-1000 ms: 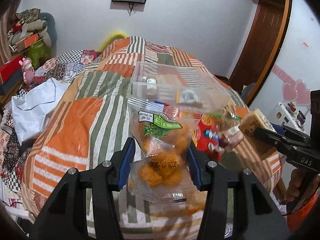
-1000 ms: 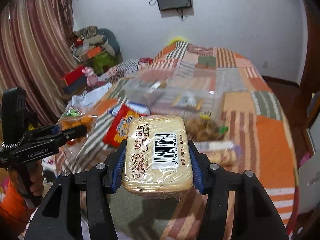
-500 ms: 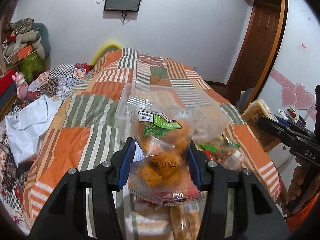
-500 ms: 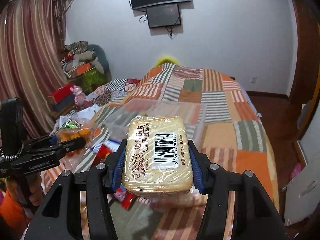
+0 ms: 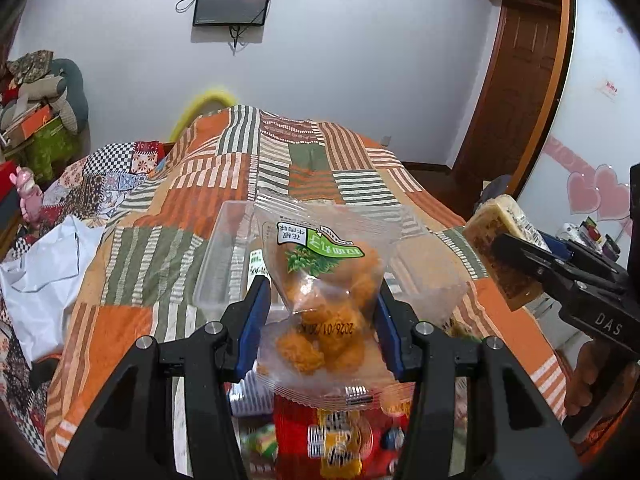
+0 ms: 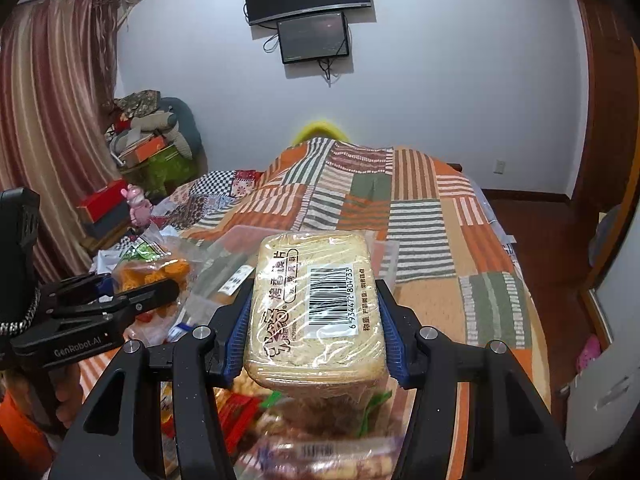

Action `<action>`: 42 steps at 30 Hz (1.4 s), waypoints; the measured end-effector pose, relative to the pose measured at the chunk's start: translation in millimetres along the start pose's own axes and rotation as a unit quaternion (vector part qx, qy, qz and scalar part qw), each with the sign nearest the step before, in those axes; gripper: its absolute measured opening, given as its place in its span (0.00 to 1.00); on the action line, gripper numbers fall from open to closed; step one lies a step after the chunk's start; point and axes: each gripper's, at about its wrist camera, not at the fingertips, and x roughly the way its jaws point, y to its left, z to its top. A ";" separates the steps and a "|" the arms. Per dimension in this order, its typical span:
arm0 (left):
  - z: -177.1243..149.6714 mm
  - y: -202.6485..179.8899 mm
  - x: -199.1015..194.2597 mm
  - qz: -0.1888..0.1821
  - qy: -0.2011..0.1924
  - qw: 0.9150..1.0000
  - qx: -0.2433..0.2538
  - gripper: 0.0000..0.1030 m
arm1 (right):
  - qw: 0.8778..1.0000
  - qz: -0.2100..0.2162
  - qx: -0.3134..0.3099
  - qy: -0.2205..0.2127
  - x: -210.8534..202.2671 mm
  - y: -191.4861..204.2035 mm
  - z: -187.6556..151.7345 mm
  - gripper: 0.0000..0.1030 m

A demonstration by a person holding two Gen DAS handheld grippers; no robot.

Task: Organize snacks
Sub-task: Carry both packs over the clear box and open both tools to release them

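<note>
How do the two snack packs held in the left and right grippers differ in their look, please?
The orange snack bag in the left gripper is a loose clear pouch of lumpy orange pieces with a green label; the toast pack in the right gripper is a firm pale rectangular block, tightly wrapped, with a white barcode label. Both are clamped between blue pads above the patchwork bed.

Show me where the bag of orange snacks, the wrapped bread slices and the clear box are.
bag of orange snacks [image 5: 324, 312], left wrist view, on the orange pieces.
wrapped bread slices [image 6: 316, 304], right wrist view, on the barcode label.
clear box [image 5: 218, 268], left wrist view, on its left wall.
</note>
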 end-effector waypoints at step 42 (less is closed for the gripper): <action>39.1 18.3 129.2 0.052 0.120 0.991 -0.010 0.50 | 0.992 0.000 -0.016 0.121 102.0 -15.5 3.5 0.51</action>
